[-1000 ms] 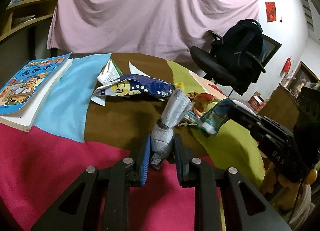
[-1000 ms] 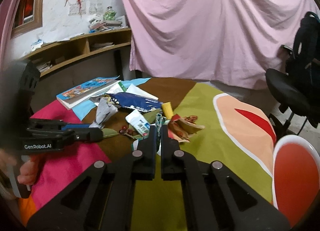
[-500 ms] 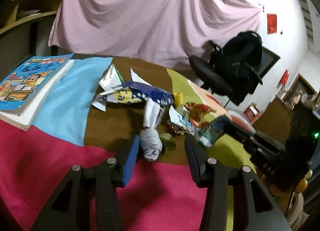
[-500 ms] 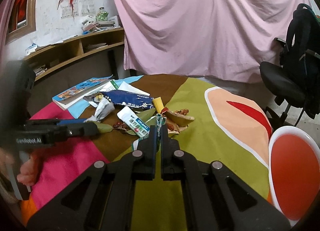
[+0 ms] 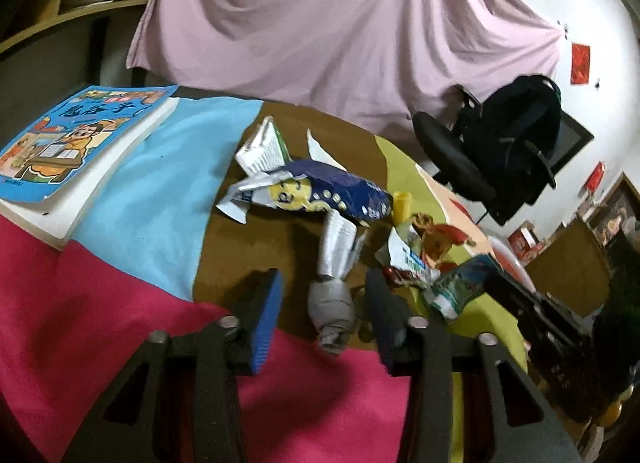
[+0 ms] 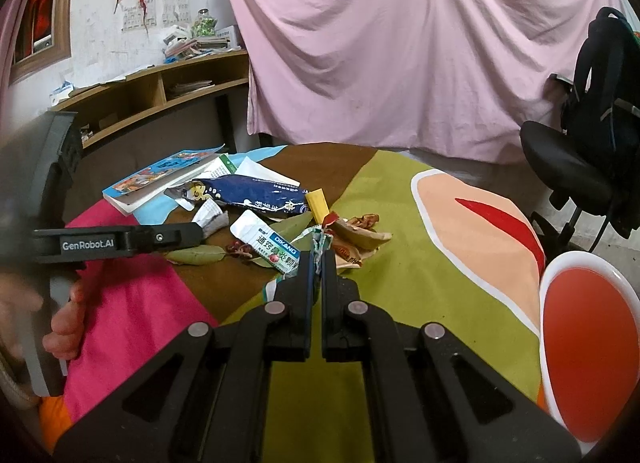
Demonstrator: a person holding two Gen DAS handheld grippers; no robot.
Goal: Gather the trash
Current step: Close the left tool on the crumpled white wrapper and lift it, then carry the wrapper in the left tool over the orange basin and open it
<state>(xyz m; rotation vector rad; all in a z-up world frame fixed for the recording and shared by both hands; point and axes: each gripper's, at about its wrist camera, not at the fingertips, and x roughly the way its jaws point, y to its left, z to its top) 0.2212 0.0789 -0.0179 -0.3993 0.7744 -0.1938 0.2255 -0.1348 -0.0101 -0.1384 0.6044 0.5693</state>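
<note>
Two low wrist views close over one shared trash pile (image 5: 360,231).

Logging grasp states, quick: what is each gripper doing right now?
Left gripper: open, straddling the grey crumpled wrapper.
Right gripper: closed on a green-white wrapper.

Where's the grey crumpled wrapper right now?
Left wrist view: the grey wrapper lies on the cloth between the open left gripper, just below the blue snack bag.

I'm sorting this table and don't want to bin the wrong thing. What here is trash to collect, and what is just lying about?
Trash:
crumpled grey wrapper
blue snack bag
white sachet
dry leaves
green wrapper, gripped by the right gripper

Lying about:
book
office chair
backpack
</note>
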